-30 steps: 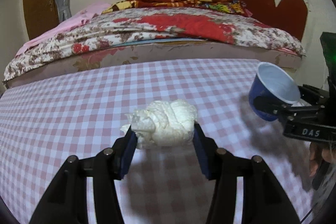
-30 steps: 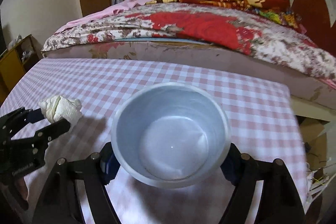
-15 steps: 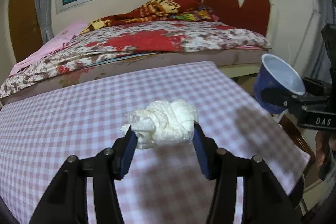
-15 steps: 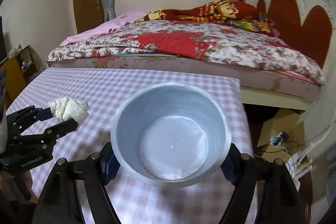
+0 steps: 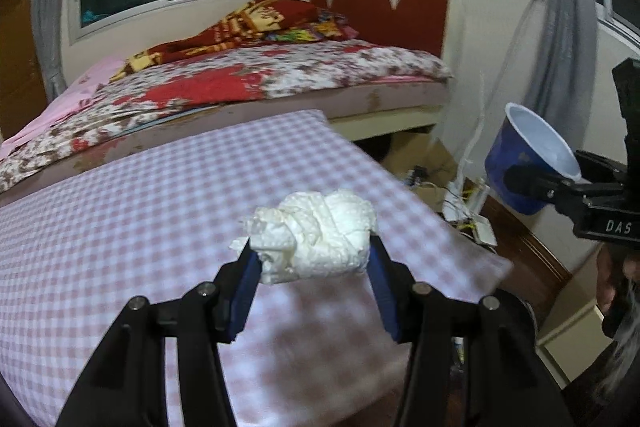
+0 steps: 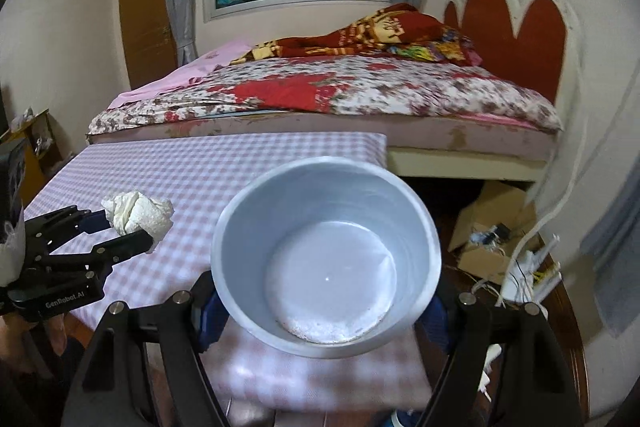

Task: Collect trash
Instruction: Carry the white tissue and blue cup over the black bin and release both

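While we hold both tools above the near end of the table (image 5: 120, 211), our left gripper (image 5: 312, 259) has its blue-padded fingers (image 5: 244, 283) clamped on a crumpled white tissue wad (image 5: 316, 239), which sits between the pads and is lifted clear of the pink-and-white checked cloth. From the right wrist view we see that same wad (image 6: 138, 213) out to the left, pinched at the tip of the left gripper (image 6: 120, 231), over the cloth near the table's left edge.

Our right gripper (image 6: 324, 311) has its fingers (image 6: 208, 319) pressed against both sides of a blue cup (image 6: 324, 259), whose open mouth faces the camera; a thin pinkish residue lies along the lower edge of its pale inside. The cup hangs over the table's near right corner. In the left wrist view the cup (image 5: 528, 163) shows tilted, dark blue outside and white inside, off past the right edge of the table and well apart from the wad, carried by the right gripper (image 5: 556, 183).

Beyond the table stands a bed (image 6: 320, 95) with a floral cover, and a cardboard box (image 6: 492, 227) with loose cables lies on the floor beside it.
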Action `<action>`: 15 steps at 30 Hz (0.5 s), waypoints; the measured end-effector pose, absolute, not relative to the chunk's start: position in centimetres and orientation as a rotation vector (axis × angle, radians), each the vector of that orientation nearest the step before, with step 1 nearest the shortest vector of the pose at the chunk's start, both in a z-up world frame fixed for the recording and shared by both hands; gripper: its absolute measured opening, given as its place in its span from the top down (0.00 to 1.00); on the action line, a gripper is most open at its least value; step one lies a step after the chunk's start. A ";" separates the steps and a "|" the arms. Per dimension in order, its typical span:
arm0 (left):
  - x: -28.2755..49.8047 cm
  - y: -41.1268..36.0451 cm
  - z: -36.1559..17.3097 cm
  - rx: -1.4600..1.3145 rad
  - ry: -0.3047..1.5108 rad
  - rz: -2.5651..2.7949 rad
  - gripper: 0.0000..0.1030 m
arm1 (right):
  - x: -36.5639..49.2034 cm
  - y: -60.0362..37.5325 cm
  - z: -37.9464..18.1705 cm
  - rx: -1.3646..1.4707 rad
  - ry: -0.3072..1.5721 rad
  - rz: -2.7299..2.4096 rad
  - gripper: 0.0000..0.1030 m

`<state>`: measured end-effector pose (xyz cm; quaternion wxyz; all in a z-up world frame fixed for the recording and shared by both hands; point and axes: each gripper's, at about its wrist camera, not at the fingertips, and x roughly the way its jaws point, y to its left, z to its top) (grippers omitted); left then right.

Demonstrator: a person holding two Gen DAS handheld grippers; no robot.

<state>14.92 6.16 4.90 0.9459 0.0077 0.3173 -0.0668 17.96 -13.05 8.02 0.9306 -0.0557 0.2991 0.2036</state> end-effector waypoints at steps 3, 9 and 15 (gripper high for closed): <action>14.4 3.6 4.5 0.032 0.648 -0.178 0.48 | 16.8 -16.1 7.2 -0.089 0.621 0.386 0.23; 13.8 -2.1 2.8 0.071 0.677 -0.284 0.49 | 14.7 -21.8 5.5 -0.043 0.648 0.331 0.23; 13.2 -7.1 1.0 0.098 0.715 -0.391 0.49 | 12.4 -27.2 3.4 -0.020 0.704 0.238 0.23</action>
